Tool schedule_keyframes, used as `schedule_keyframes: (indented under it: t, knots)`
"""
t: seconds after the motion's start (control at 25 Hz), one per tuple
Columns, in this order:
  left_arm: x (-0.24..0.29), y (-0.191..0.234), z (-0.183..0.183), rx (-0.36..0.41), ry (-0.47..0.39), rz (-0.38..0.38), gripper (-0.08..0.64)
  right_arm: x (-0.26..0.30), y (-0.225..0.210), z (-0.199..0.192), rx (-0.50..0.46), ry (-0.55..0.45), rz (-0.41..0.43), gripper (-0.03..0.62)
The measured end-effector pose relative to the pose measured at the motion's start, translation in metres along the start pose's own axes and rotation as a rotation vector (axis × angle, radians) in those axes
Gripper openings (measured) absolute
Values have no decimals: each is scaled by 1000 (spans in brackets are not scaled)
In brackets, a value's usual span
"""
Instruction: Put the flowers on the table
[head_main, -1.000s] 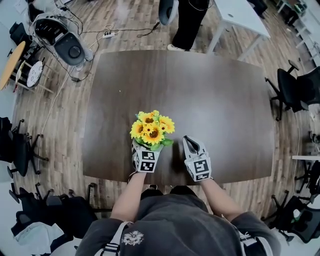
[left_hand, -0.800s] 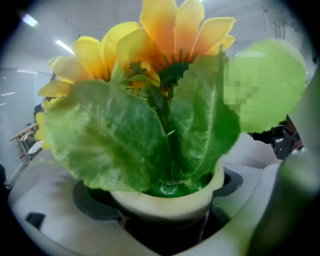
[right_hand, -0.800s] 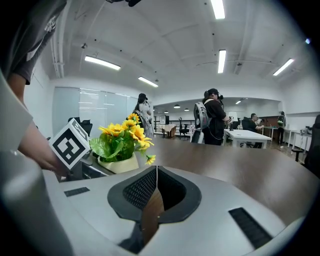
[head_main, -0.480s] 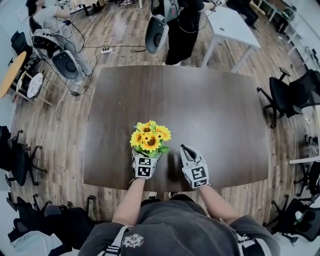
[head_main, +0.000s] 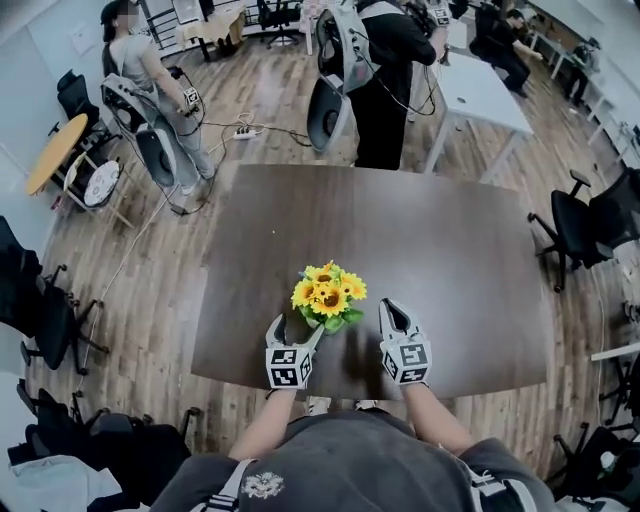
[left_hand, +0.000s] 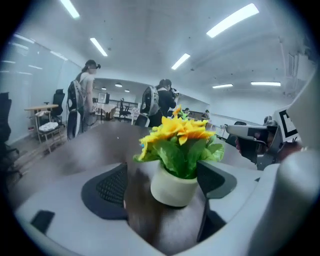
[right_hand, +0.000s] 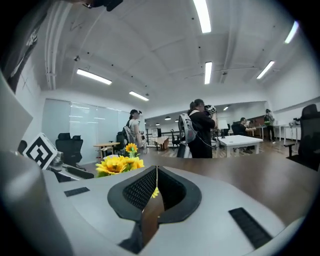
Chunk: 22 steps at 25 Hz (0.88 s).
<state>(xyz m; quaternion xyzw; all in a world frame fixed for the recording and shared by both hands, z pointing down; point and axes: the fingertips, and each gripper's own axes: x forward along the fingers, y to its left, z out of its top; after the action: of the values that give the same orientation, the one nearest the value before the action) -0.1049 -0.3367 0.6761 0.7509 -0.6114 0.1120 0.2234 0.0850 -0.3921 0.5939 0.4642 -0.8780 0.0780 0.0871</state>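
Note:
A bunch of yellow sunflowers (head_main: 328, 291) in a small white pot (left_hand: 172, 187) stands upright on the dark brown table (head_main: 450, 250), near its front edge. My left gripper (head_main: 297, 328) is open just in front of the pot. Its jaws have just been closing a little, and the pot shows past the gap between the pads (left_hand: 112, 186), touched by neither. In the left gripper view the flowers (left_hand: 180, 131) fill the middle. My right gripper (head_main: 390, 308) hovers to the right of the flowers, shut with nothing in it. In the right gripper view that gripper (right_hand: 156, 176) has the flowers (right_hand: 119, 163) off to its left.
A person in black (head_main: 385, 80) stands at the table's far edge and another person (head_main: 140, 70) stands at the far left. A white table (head_main: 480, 90) is behind at the right. Office chairs (head_main: 590, 220) stand on the wooden floor on both sides.
The left gripper has let go of the pot and drawn back and up toward me, leaving the flowers standing on the table. The right gripper has risen slightly, still shut.

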Motion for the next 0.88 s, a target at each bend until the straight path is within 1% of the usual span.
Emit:
schedule_keyframes:
  t: [0.08,0.12,0.2,0.28,0.36,0.44,0.56,0.72,0.88]
  knots:
    - [-14,3,28,43,-87,19,386,3,5,9,17,-26,1,26]
    - [-21,4,43,44,-138,24,335,4,8,15,16,-38,6,26]
    - [-33,7,70,10,-227,39,214,5,15,27,6,-64,21,26]
    - [-42,13,93,-11,-288,71,67,6,20,43,-10,-90,37,26]
    - [-46,15,109,-2,-322,100,10,4,22,57,-34,-108,52,26]
    - [-47,13,122,12,-349,104,8,1,20,68,-56,-116,60,26]
    - [-49,6,133,41,-375,90,8,-2,12,73,-95,-111,65,25]
    - [-48,-3,132,105,-378,87,8,-9,10,75,-163,-118,52,23]
    - [-49,-10,135,122,-384,92,8,-11,15,84,-192,-147,35,23]
